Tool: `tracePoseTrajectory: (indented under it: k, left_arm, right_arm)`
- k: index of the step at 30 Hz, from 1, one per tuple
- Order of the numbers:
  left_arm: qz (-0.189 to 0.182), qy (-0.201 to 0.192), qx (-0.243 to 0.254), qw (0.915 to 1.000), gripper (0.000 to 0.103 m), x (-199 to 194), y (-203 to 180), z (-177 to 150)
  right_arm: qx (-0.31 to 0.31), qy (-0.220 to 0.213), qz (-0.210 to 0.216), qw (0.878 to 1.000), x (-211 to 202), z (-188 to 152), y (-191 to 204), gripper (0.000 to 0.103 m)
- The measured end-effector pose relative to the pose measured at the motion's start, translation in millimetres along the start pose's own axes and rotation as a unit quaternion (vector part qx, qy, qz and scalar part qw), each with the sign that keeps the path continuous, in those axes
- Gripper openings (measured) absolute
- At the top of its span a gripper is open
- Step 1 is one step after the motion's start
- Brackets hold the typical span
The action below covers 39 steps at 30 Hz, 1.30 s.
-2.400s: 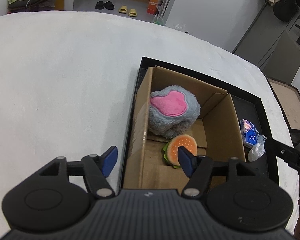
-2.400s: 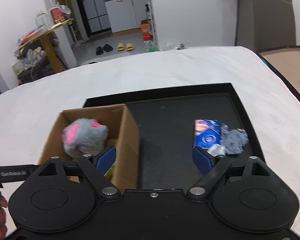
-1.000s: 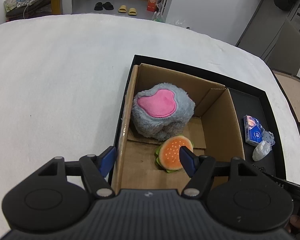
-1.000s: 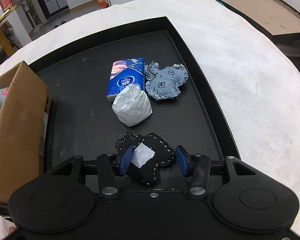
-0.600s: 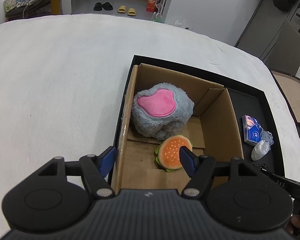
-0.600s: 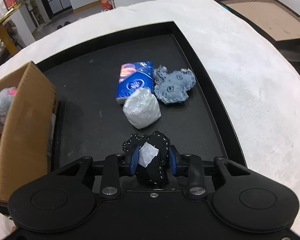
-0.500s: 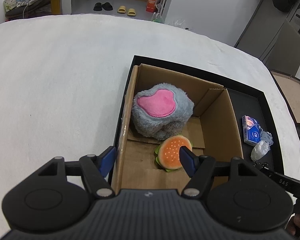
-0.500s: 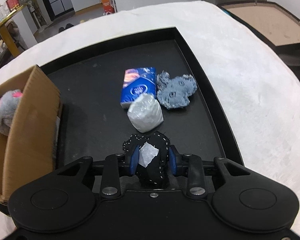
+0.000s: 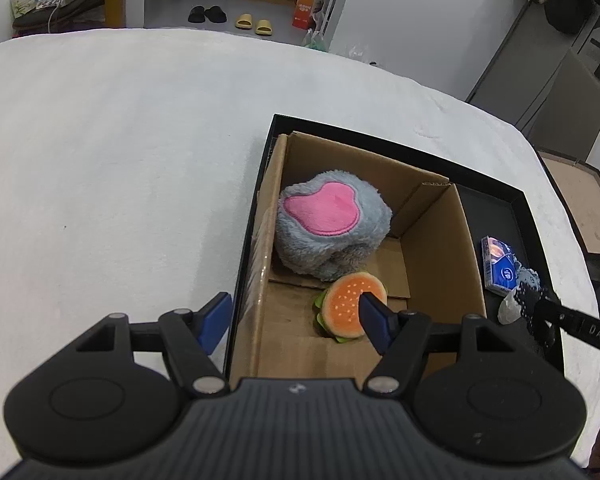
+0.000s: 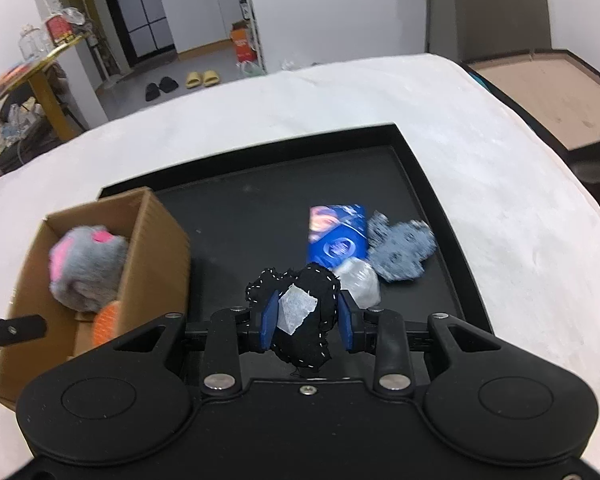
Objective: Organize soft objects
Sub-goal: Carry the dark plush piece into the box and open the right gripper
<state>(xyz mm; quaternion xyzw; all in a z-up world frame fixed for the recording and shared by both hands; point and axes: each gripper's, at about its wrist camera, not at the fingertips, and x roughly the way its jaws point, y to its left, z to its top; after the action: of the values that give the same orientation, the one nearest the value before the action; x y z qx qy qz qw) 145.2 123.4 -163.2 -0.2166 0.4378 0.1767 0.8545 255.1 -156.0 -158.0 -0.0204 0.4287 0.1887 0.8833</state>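
Note:
My right gripper (image 10: 306,322) is shut on a black stitched soft toy (image 10: 300,320) with a white tag and holds it above the black tray (image 10: 440,216). A cardboard box (image 9: 436,224) on the tray's left side holds a grey and pink plush (image 9: 332,224) and a burger plush (image 9: 350,306); the box also shows in the right wrist view (image 10: 156,240). My left gripper (image 9: 296,318) is open and empty over the box's near left corner. The black toy also shows at the right edge of the left wrist view (image 9: 536,312).
On the tray lie a blue tissue pack (image 10: 338,236), a grey denim soft toy (image 10: 400,250) and a white wrapped lump (image 10: 360,282). The tray sits on a white table (image 9: 120,160). A brown tray (image 10: 556,96) stands past the table's right edge.
My right gripper closed on the black toy and lifted it off the tray, moving up and toward the box. My left gripper has stayed open over the box.

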Motion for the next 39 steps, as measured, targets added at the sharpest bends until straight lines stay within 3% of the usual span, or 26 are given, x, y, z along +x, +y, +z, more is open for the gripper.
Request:
tracePoseTrajectory:
  k: [16,19,24,26,34,36,39]
  left_arm:
    - [-0.018,-0.008,-0.005,0.9998,0.064,-4,17,-5]
    - [-0.018,-0.009,-0.007,0.9998,0.056,-4,21,-7]
    - [-0.033,0.002,-0.011,0.9994,0.03,0,27,-7]
    - [-0.036,0.003,-0.012,0.9993,0.026,1,28,-7]
    - [-0.037,0.002,-0.008,0.9993,0.017,1,34,-8]
    - [-0.039,0.003,-0.01,0.9992,0.017,2,35,-7]
    - [-0.04,0.003,-0.011,0.9991,0.017,3,35,-7]
  right_arm:
    - [-0.018,-0.04,0.039,0.998,-16,20,59,0.032]
    - [-0.028,-0.045,0.045,0.998,-17,23,69,0.032]
    - [-0.04,-0.049,0.052,0.997,-15,28,87,0.033]
    - [-0.042,-0.051,0.054,0.996,-14,29,92,0.033]
    - [-0.052,-0.051,0.066,0.995,-5,33,111,0.034]
    - [-0.06,-0.058,0.077,0.994,-4,35,116,0.042]
    - [-0.067,-0.062,0.073,0.993,-3,36,120,0.045]
